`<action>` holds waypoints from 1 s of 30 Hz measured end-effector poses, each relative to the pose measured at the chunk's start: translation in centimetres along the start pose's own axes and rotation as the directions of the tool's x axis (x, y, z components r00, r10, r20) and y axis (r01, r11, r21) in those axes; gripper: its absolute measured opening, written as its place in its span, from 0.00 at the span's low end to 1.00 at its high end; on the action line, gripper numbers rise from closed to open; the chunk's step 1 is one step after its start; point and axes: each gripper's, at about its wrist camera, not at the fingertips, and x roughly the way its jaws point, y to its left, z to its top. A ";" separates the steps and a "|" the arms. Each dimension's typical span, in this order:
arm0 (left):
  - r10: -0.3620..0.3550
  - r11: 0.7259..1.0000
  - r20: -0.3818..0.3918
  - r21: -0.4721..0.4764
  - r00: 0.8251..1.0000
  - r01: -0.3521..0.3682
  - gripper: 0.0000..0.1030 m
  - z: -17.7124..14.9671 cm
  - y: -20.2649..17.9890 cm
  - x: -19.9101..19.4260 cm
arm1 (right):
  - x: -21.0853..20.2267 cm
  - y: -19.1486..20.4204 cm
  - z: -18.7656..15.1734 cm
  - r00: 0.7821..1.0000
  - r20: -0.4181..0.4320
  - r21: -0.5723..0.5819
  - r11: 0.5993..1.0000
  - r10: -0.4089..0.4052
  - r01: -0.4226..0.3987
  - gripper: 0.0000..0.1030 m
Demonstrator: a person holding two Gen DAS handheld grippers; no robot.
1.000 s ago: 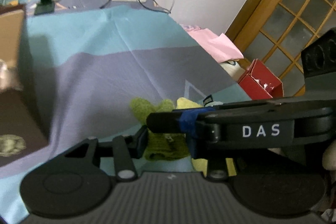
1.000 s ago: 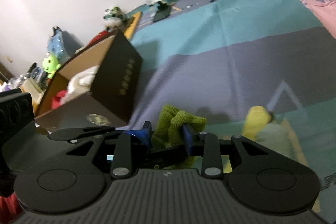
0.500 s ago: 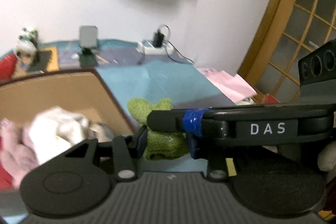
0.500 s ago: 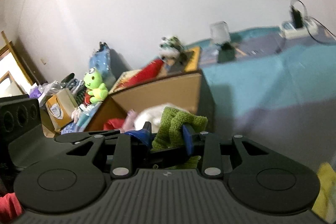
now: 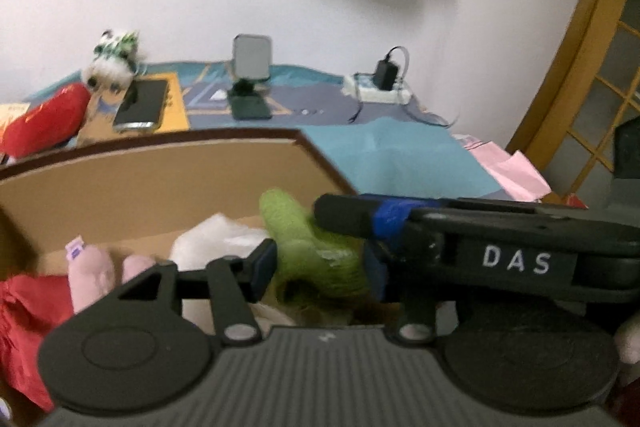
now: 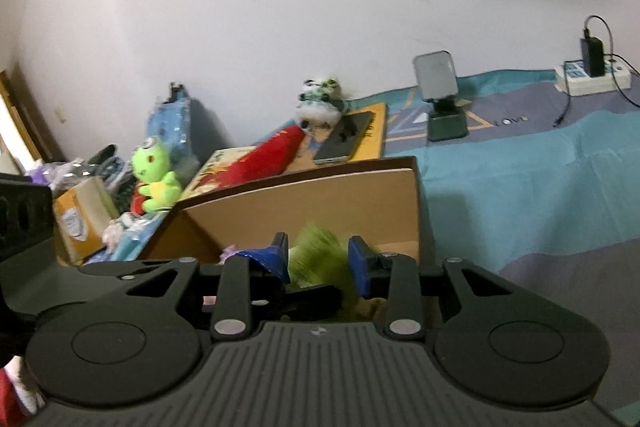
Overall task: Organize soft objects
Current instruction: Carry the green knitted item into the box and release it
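A green knitted soft toy (image 5: 312, 247) hangs over the open cardboard box (image 5: 160, 195), caught between both grippers. The jaws of my left gripper (image 5: 318, 269) are opening with the toy between the pads. My right gripper's black, blue-taped finger (image 5: 352, 217) crosses in front of the toy. In the right wrist view the toy (image 6: 320, 255) is smeared and sits loosely between the blue pads of my right gripper (image 6: 320, 261), above the box (image 6: 320, 195). In the box lie a white plush (image 5: 216, 239), a pink plush (image 5: 92, 275) and a red cloth (image 5: 28, 307).
Behind the box are a red cushion (image 5: 44, 123), a panda plush (image 5: 114, 63), a smartphone (image 5: 142, 103), a phone stand (image 5: 250, 67) and a power strip (image 5: 380, 91). A green frog plush (image 6: 154, 175) sits at the left. The wooden door (image 5: 592, 67) stands at the right.
Both grippers carried the green toy from over the blue blanket to above the box. The toy now looks blurred and a little lower between the right pads.
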 end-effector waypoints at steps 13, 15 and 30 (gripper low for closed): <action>0.093 0.995 -0.070 -0.027 0.993 -0.095 0.53 -0.7 0.6 -0.3 | -1.0 0.1 -0.8 0.999 -0.026 0.063 0.998 -0.021 0.023 0.16; 0.113 0.993 -0.075 -0.032 0.991 -0.115 0.53 -0.7 0.2 -0.6 | -1.3 0.3 -0.9 0.999 -0.031 0.051 0.999 -0.014 0.015 0.16; 0.326 0.944 -0.076 -0.026 0.942 -0.329 0.57 -2.4 -5.2 -4.6 | -5.4 0.2 -1.5 0.993 -0.066 0.028 0.995 0.094 -0.092 0.16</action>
